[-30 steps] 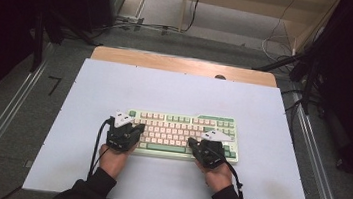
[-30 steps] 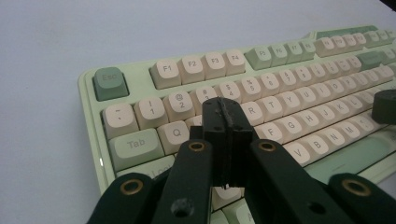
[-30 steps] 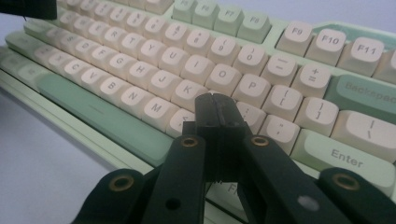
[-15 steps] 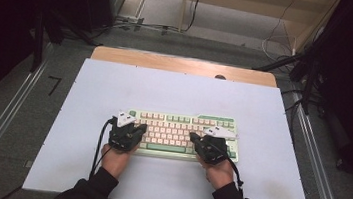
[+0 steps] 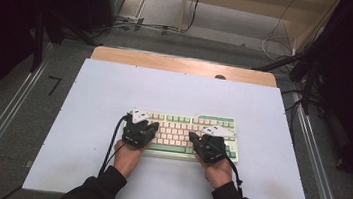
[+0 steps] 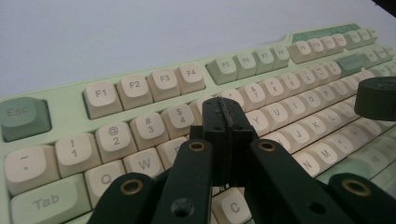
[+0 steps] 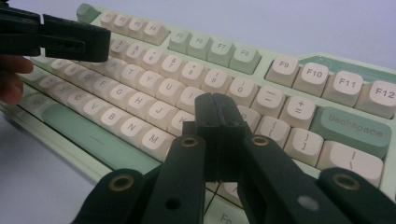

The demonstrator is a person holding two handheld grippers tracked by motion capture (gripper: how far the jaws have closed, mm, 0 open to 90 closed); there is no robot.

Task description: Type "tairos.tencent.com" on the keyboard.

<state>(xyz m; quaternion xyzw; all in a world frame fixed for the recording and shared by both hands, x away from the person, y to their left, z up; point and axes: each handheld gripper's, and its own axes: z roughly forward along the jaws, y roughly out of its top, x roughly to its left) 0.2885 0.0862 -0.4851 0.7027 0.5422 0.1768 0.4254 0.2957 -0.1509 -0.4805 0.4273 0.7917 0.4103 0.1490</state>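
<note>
Left gripper view: left gripper (image 6: 223, 108) jaws closed, empty, tip over number and letter rows of keyboard (image 6: 140, 121), near R/T keys. Right gripper (image 7: 216, 103) jaws likewise closed, empty, tip just below 0/P keys. Judgement: typing with closed tips. Keep jaws shut, come straight down on one keycap centre, press lightly, lift clear. Keyboard lies flat on white counter (image 5: 86, 119) under both tips.
</note>
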